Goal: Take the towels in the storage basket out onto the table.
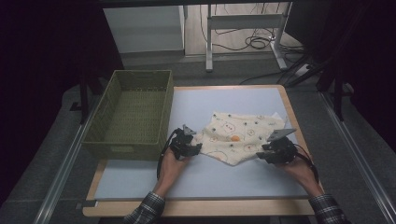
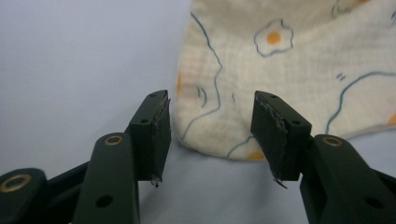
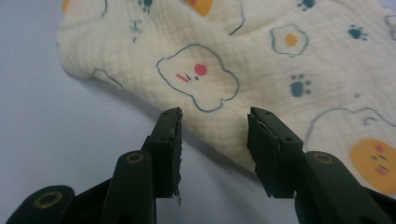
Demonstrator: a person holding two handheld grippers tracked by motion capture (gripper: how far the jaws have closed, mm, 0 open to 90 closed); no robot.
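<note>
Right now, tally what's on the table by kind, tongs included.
Cloth: 1
Basket: 1
Tongs: 2, left tongs and right tongs, both open at the cloth's edge
Total: 4

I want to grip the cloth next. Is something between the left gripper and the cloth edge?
Nothing visible. The left gripper is open, and the cloth edge lies just beyond its jaws on the bare mat.
</note>
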